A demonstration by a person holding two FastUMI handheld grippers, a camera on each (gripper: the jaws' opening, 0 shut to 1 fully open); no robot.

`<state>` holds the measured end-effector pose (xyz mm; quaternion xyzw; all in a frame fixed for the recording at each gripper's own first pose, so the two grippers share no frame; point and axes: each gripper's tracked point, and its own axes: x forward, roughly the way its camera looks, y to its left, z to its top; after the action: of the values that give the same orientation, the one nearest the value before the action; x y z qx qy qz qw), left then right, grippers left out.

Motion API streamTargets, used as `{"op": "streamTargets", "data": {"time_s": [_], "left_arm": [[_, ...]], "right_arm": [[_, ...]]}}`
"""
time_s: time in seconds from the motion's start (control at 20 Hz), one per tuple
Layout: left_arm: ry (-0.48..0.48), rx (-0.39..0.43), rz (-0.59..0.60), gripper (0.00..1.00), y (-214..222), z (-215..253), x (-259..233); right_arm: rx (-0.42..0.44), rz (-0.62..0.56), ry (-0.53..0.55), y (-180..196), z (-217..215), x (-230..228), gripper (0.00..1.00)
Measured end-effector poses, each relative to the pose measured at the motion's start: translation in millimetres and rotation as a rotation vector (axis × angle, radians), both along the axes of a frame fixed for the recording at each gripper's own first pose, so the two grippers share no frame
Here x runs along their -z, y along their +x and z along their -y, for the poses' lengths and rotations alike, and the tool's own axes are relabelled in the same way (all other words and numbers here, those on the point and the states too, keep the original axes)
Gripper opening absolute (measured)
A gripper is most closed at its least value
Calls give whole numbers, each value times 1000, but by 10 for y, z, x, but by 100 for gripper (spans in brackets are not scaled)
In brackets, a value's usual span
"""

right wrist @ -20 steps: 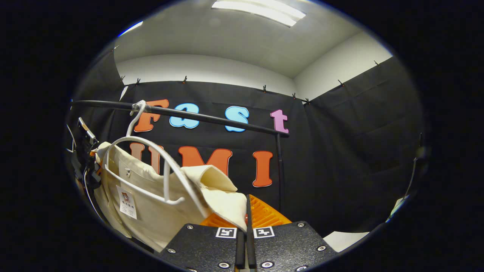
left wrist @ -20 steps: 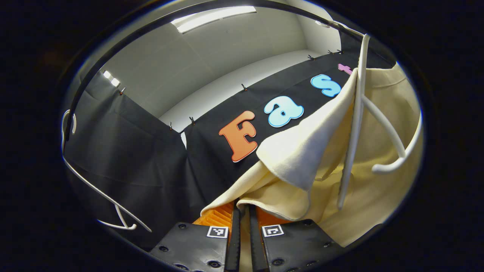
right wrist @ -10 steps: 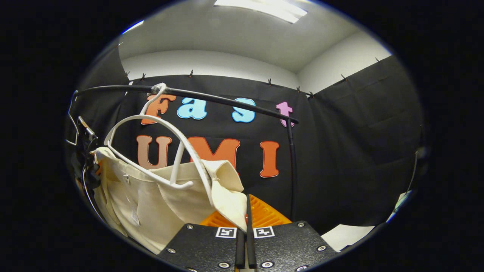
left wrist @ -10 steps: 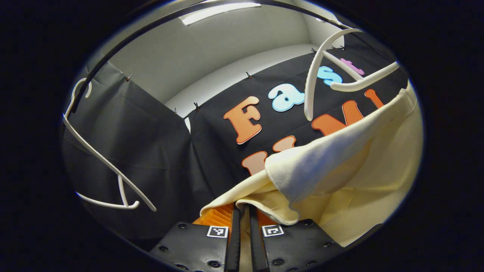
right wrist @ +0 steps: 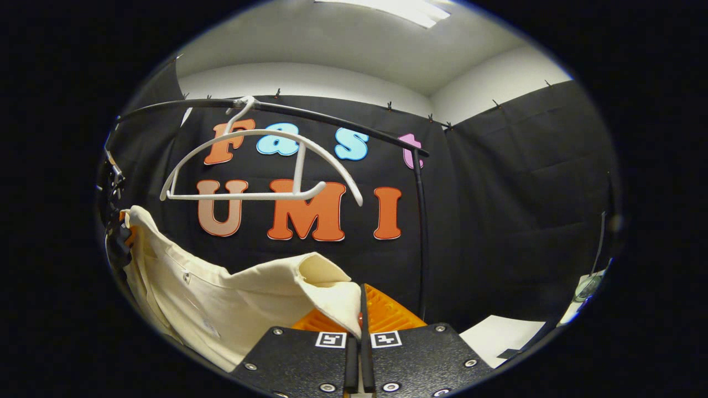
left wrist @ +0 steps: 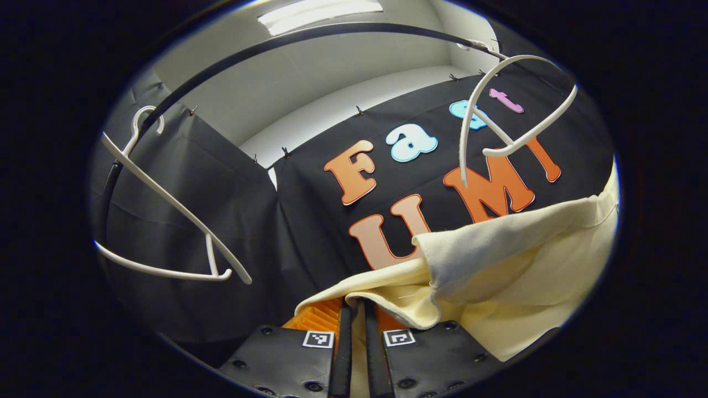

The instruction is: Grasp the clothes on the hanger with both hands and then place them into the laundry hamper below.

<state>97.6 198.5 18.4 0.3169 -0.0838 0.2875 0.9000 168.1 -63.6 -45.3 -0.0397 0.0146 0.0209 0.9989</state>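
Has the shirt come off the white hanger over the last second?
Yes. The shirt now hangs below the hanger, which stays on the rail; both grippers hold it.

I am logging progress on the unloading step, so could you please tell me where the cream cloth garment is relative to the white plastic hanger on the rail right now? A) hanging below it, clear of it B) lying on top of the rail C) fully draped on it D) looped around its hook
A: the cream cloth garment hangs below the bare white plastic hanger, clear of it, pinched in the right gripper.
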Motion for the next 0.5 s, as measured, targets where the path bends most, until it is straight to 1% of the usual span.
{"op": "streamTargets", "data": {"time_s": [0.25, 0.35, 0.45, 0.5], "left_arm": [[-32, 48, 23, 18, -416, 212, -238], [-53, 86, 21, 18, -549, 325, -281], [-97, 143, 9, 19, -634, 477, -268], [-127, 172, 5, 19, -697, 574, -250]], "right_arm": [[-4, 13, 64, -497, -129, -419, 2], [24, -11, 103, -670, -123, -460, 2], [18, -45, 163, -841, -232, -426, 2], [8, -56, 176, -928, -306, -419, 2]]}}
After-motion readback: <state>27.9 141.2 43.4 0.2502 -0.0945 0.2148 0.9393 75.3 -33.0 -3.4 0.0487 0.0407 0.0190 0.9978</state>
